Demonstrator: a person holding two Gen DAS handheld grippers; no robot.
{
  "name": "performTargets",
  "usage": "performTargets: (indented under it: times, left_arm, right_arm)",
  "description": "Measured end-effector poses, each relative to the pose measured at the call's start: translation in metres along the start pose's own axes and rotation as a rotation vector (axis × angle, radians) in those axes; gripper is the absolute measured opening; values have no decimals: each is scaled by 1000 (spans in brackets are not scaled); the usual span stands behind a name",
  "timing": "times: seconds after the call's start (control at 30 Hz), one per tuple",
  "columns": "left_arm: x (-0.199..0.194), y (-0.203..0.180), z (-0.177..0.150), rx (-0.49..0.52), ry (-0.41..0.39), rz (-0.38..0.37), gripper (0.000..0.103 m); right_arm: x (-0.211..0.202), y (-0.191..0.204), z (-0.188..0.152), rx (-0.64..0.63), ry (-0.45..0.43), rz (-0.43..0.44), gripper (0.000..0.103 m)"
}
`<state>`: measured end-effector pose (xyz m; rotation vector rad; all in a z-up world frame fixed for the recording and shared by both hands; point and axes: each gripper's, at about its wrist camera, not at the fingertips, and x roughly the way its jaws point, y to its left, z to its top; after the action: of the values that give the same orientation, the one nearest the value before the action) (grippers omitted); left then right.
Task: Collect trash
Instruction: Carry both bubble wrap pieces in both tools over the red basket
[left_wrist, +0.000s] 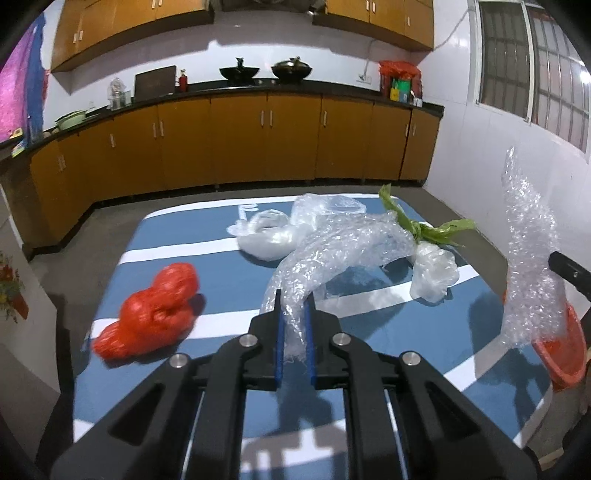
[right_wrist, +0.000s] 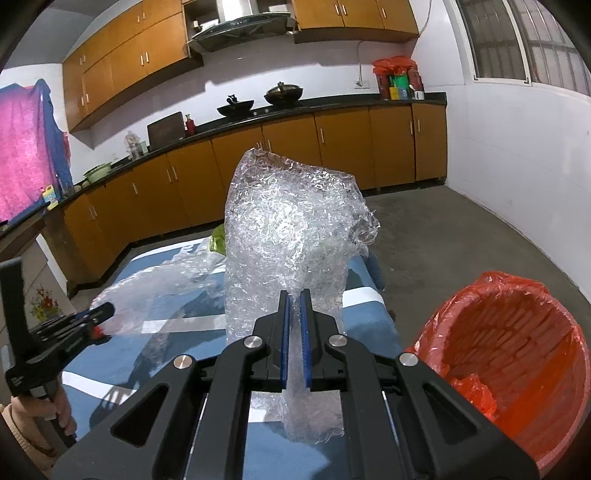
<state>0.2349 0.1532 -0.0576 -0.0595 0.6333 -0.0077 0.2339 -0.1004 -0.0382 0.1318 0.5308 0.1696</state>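
**2 grippers, 2 bits of bubble wrap**

Near me 1st. My left gripper (left_wrist: 295, 295) has its jaws pinched nearly shut on the end of a long twisted strip of bubble wrap (left_wrist: 332, 251). The wrap is squashed between the blue pads (left_wrist: 280, 343). The rest of the strip runs away from me over the blue & white striped table (left_wrist: 424, 332).

My right gripper (right_wrist: 294, 295) is squeezed tight too. It holds a big crinkly sheet of bubble wrap (right_wrist: 291, 221), which stands up tall in front of the cam & hangs down below the fingers as well. Just to the right of it is the orange bin (right_wrist: 517, 354) w/ a red bag lining it. The bin sits by the table edge, and there is some red plastic low inside. The sheet is beside the bin, not in it.

On the left of the table lies a red bag (left_wrist: 147, 314), all scrunched up. It looks blurry.

Further out, past the strip, there is a clear plastic bag (left_wrist: 266, 236) lying flat, then a white bag tied w/ a green knot (left_wrist: 432, 230) near the far right of the table.

In the right cam I can see my other hand (right_wrist: 55, 410) holding the left gripper's black handle.

Far back: brown cupboards (left_wrist: 236, 140) along the wall, 2 black woks (left_wrist: 291, 68) on the counter, and a window (left_wrist: 535, 66) on the right.
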Motion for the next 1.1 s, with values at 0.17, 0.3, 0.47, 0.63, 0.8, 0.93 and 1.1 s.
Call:
performTargets:
  times: [0.17, 0.3, 0.47, 0.63, 0.8, 0.93, 1.1]
  left_arm:
    - [-31, 4, 1, -17, -37, -10, 11]
    - [-49, -7, 4, -4, -62, -29, 11]
    - [-67, -28, 7, 24, -86, -71, 10]
    - [-77, -50, 11, 57, -100, -112, 11]
    - [-81, -75, 15, 83, -108, -151, 10]
    - [-81, -94, 17, 98, -110, -181, 11]
    - [-77, -124, 18, 117, -105, -230, 10]
  right_arm:
    - [-12, 1, 1, -8, -17, 2, 6]
    - [-23, -3, 0, -8, -32, -9, 6]
    - [-35, -16, 0, 5, -45, -33, 6]
    - [-50, -33, 0, 25, -59, -75, 6]
    - [-64, -56, -1, 56, -68, -125, 6]
    - [-74, -72, -2, 74, -70, -169, 6]
    - [-86, -96, -5, 99, -70, -227, 6]
